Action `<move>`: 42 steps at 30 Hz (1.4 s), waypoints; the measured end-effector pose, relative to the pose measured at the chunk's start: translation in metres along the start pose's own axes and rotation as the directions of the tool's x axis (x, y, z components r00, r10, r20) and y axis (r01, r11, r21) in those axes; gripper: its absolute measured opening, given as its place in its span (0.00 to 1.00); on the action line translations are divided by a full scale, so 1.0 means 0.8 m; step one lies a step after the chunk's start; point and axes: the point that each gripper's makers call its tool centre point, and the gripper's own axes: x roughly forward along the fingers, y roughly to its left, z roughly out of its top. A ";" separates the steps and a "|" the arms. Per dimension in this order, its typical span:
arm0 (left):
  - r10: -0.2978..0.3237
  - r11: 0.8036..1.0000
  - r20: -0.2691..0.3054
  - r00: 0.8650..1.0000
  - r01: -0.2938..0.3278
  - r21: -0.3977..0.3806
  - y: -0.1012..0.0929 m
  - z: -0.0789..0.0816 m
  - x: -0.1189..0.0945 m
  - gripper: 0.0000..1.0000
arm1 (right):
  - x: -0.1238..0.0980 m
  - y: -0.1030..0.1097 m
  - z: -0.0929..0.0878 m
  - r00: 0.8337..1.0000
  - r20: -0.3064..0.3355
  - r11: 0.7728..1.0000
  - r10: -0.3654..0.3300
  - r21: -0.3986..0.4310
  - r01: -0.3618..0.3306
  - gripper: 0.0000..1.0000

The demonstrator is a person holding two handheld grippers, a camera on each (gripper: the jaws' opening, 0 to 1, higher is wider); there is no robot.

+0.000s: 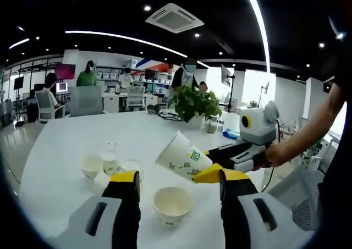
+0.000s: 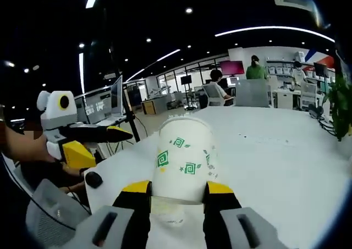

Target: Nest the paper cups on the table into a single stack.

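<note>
Right gripper view: white green-patterned cup point(image 2: 184, 164) clamped upside-down.

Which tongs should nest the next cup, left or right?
Right. The right tongs already clamp a paper cup, while the left tongs are open above an upright cup that could receive it.

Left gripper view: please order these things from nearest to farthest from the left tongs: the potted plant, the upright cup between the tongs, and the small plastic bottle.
1. The upright cup, between the left tongs, low in the view.
2. The small plastic bottle, farther on the table, to the left.
3. The potted plant, at the table's far side, right of centre.
</note>
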 end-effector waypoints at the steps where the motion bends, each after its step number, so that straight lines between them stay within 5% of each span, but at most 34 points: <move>1: -0.009 1.000 0.006 1.000 0.009 -0.002 -0.001 0.002 0.000 0.60 | -0.001 0.004 -0.001 1.000 -0.002 1.000 0.008 -0.007 -0.008 0.35; 21: -0.107 0.994 -0.039 0.993 0.107 0.007 -0.013 0.011 0.012 0.36 | -0.012 0.052 -0.011 0.992 0.000 0.982 0.128 -0.143 -0.126 0.35; 31: -0.176 0.983 -0.088 0.980 0.179 0.029 -0.037 0.001 0.014 0.23 | -0.012 0.063 -0.019 0.990 -0.022 0.954 0.142 -0.265 -0.143 0.35; 42: -0.181 0.980 -0.083 0.980 0.187 0.070 -0.042 0.005 0.013 0.08 | -0.011 0.058 -0.022 0.991 -0.032 0.952 0.131 -0.274 -0.135 0.35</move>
